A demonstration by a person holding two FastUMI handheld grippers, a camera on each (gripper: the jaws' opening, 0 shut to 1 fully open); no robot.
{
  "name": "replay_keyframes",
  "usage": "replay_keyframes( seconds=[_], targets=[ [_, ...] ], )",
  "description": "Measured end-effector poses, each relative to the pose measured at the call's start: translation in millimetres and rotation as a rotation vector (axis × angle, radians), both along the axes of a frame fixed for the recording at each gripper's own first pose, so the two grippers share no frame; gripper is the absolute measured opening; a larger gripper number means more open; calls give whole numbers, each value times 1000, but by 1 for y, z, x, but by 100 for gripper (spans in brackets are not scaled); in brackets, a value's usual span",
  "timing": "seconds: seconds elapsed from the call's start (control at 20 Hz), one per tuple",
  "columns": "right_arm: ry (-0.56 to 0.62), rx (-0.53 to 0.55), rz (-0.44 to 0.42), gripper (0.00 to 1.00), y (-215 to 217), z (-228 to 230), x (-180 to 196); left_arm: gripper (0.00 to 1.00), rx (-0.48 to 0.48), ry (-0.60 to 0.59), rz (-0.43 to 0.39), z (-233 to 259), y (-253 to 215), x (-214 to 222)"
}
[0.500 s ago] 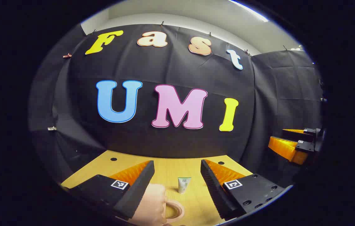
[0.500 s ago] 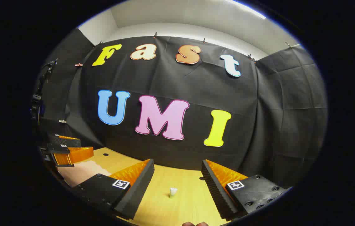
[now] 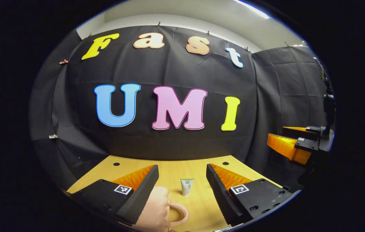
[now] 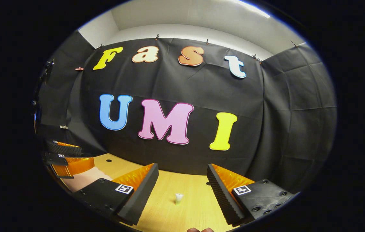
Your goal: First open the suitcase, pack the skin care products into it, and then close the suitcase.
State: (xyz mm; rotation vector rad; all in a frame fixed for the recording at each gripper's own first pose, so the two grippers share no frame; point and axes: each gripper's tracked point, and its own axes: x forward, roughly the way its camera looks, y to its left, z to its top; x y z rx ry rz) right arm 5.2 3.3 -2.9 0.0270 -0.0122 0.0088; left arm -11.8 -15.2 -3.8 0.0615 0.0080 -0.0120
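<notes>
You hold both claws above a light wooden surface (image 3: pixel 198 206) in a booth with black cloth walls (image 3: pixel 169 71) and a white ceiling with a bright strip light. The surface has small dark round holes near its far edge.

Your left claw (image 3: pixel 182 185) is wide open and holds nothing. Right in front of it, low between the fingers, sits the pink suitcase (image 3: pixel 156 211). It looks closed, and its round handle (image 3: pixel 177 214) points to the right. You can see one suitcase. Just past it, one small white tube (image 3: pixel 186 187) with green print stands upright on the surface, apart from the suitcase.

Your right claw (image 4: pixel 182 185) is wide open too and holds nothing. Between its fingers, farther off, one tiny white thing (image 4: pixel 178 198) stands on the wood; it is too small to tell what it is.

The left gripper view shows the tube and the handle up close. It also shows your right claw far off at the right edge, up above the surface. The right gripper view shows a pink patch of the suitcase at the far left, partly hidden behind the claw's own left finger, with your left claw over it.
</notes>
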Motion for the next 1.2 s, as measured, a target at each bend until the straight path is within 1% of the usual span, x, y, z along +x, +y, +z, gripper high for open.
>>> replay_keyframes(
  seconds=[0.1, 0.2, 0.35, 0.45, 0.55, 0.65, 0.7, 0.8, 0.85, 0.95, 1.05, 1.2],
  targets=[
    [-9, -2, -10, 96, -4, 1, 1, 95, 20, -23, -14, 5, -4, -2],
    [-6, 6, -9, 96, -3, -1, 2, 95, 32, -21, -23, 4, -9, -4],
    [0, 1, -17, 96, -9, -5, 3, 95, -4, 31, -61, -12, -27, 3],
    [10, 13, -22, 95, -14, -8, 3, 95, -4, 105, -86, -32, -34, 7],
    [24, 32, -23, 96, -19, -13, 2, 95, 33, 195, -86, -60, -33, 17],
    [28, 30, -25, 98, -31, -18, -1, 95, 43, 294, -83, -92, -35, 29],
    [29, 22, -16, 96, -36, -22, -1, 95, 31, 351, -90, -108, -40, 36],
    [62, 22, 43, 96, -42, -33, 1, 95, -8, 497, -94, -144, -45, 40],
    [72, 32, 58, 96, -51, -37, 2, 95, -30, 552, -70, -159, -43, 46],
    [96, 49, 42, 96, -78, -47, 9, 95, -47, 660, 9, -189, -32, 55],
    [129, 79, 32, 96, -99, -63, 12, 96, -30, 775, 101, -222, -13, 54],
    [188, 103, 21, 96, -130, -90, 17, 96, -14, 907, 194, -262, 6, 55]
  ],
)
